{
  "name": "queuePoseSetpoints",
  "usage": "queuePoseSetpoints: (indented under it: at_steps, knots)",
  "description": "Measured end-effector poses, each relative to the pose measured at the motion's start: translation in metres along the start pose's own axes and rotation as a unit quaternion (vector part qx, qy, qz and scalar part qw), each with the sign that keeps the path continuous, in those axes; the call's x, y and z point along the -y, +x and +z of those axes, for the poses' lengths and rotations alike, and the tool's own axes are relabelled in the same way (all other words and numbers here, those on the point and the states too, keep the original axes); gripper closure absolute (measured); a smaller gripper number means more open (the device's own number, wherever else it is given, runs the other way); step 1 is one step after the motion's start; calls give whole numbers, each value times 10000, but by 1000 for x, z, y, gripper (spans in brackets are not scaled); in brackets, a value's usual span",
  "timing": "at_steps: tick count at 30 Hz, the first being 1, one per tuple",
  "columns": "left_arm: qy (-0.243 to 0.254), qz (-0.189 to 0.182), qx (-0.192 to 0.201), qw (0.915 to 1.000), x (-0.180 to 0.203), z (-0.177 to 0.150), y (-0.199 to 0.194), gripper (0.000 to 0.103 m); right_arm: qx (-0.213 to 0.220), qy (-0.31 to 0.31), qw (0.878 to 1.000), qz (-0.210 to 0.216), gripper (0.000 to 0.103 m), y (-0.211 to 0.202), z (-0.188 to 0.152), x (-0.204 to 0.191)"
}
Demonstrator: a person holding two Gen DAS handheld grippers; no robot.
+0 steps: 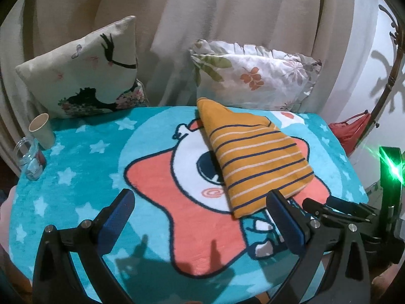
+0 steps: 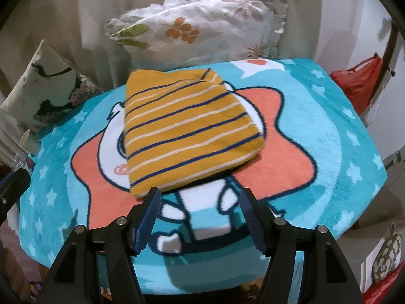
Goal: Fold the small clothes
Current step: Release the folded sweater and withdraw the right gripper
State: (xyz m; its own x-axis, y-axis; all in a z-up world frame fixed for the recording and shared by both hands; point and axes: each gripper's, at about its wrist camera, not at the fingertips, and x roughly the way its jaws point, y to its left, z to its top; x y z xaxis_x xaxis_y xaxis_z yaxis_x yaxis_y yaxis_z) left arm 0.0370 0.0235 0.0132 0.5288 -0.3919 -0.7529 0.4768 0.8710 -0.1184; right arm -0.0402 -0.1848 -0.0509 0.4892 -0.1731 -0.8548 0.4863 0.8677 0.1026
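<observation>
folded striped garment (image 2: pixel 187 131) mid-blanket (image 2: pixel 329 136), both grippers' jaws wide apart, empty, at near edge

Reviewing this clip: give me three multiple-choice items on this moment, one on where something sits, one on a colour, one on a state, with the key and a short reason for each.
1. Where does the tan paper cup stand?
A. left edge of the teal cartoon blanket, beside a clear glass jar
B. on the floral pillow
C. on the garment

2. What colour are the dark stripes on the mustard-yellow folded garment?
A. red
B. navy blue
C. green

3. What state is the left gripper in?
A. shut on the garment
B. shut, empty
C. open, holding nothing

Key: 1 A, the cup stands next to the jar at the blanket's left edge. 2 B, navy lines alternate with pale ones. 3 C, its fingers are spread apart over the blanket; the right gripper is open as well.
</observation>
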Motion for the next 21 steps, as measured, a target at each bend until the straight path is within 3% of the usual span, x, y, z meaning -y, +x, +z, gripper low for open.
queuePoseSetpoints:
  at_steps: [9,21]
  knots:
    - [-141,51,-129,9998,-17,-4,1,0,-59,-336,9993,124,33,7,2,-30]
    - [-115,-105,-183,9997,-15,-2,7,0,-89,-218,9997,22,31,9,3,-24]
